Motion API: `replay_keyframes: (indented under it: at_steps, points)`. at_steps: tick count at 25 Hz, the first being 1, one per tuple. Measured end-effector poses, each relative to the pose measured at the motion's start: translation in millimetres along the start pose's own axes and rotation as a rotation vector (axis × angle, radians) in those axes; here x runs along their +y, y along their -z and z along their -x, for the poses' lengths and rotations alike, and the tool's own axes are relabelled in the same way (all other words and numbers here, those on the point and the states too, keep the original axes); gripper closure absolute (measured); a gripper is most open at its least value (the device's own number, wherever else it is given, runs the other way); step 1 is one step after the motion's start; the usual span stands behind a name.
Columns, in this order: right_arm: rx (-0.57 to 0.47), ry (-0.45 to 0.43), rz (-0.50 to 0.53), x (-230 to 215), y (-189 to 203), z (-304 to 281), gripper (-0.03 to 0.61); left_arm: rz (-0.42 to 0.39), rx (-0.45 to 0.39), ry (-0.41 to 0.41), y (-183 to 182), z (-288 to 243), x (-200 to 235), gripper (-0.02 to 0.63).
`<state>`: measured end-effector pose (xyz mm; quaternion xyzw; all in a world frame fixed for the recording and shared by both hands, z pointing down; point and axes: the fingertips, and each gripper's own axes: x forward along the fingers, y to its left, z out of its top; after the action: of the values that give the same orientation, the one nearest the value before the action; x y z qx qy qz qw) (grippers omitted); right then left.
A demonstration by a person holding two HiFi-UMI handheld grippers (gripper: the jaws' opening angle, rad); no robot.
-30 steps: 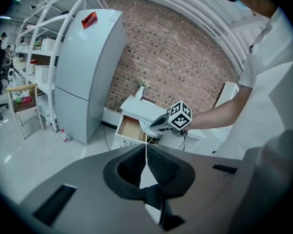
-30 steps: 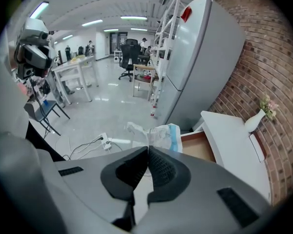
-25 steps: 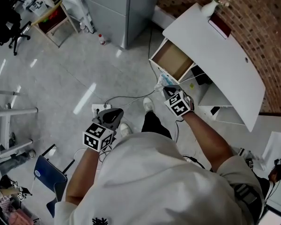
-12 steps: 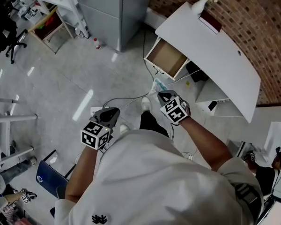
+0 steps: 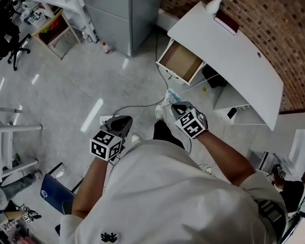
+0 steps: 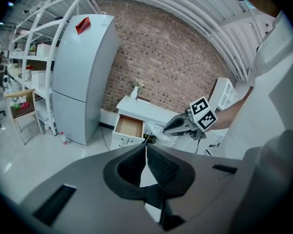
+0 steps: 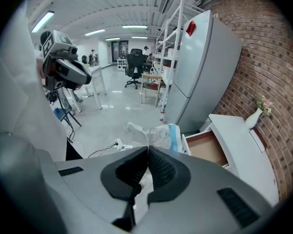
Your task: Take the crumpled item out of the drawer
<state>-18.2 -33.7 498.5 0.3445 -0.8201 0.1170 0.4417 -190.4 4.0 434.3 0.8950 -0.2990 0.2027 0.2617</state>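
1. Already the right gripper [image 5: 174, 106] had its jaws pressed together on the crumpled item [image 7: 154, 133], a white-and-blue wad of thin wrapping that bunched out just ahead of the jaw tips.
2. Compared with a second before, the item had come away from the drawer [image 5: 181, 63]. Then it hung close to the drawer's open front; now bare floor showed between them, and the drawer lay well beyond the jaws, off to their right.
3. That drawer stood pulled out of the white desk [image 5: 229, 50], and its wooden inside looked bare.
4. Meanwhile the left gripper [image 5: 121, 122] held its jaws closed on nothing, well apart from the item and pointed towards the desk.
5. Judged from this, the removal looked essentially done, with the wad clear of the drawer and firmly pinched.
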Motion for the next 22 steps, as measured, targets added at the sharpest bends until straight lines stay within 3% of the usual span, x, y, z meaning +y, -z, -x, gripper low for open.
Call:
replay_keyframes:
  at_steps: [22]
  points:
    - [-0.044, 0.011, -0.029, 18.3, 10.3, 24.5, 0.549, -0.016, 0.03, 0.007, 21.9, 0.9, -21.9, 0.589]
